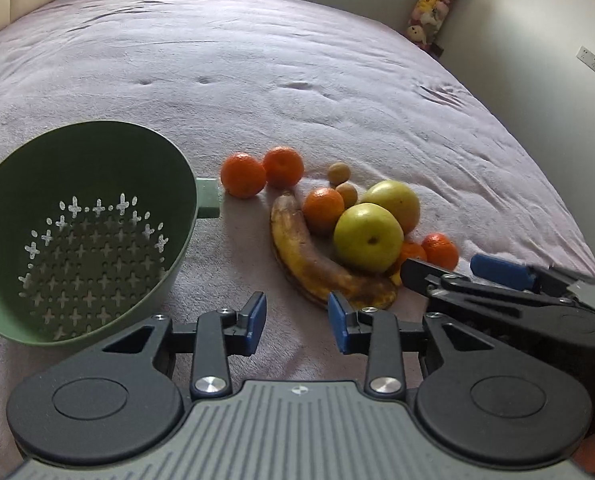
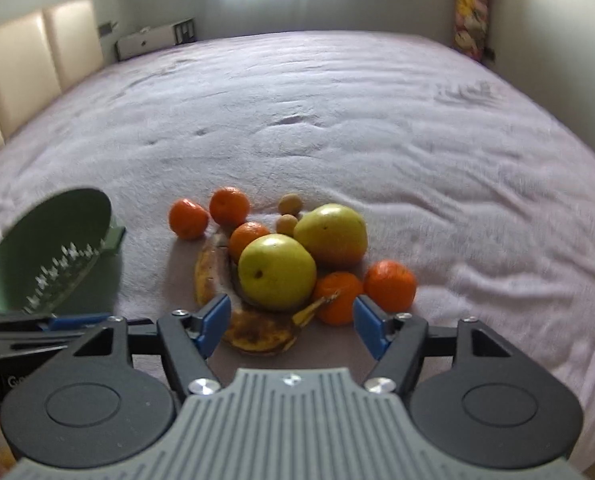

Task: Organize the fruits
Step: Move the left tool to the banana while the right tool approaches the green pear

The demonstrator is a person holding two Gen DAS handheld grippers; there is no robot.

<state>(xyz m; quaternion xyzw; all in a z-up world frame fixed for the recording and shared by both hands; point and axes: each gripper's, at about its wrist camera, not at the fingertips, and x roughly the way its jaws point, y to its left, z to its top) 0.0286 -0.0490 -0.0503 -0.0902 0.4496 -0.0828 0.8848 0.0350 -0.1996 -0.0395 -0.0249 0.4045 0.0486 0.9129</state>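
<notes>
Green apple leaned on the banana, likely to roll if the wide-open, empty right gripper nudged it.

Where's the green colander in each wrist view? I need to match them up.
Left wrist: green colander fills the lower left, tilted, holes visible.
Right wrist: green colander sits at the left edge, edge-on.
Shared landmark: the banana, to the colander's right in both.
</notes>
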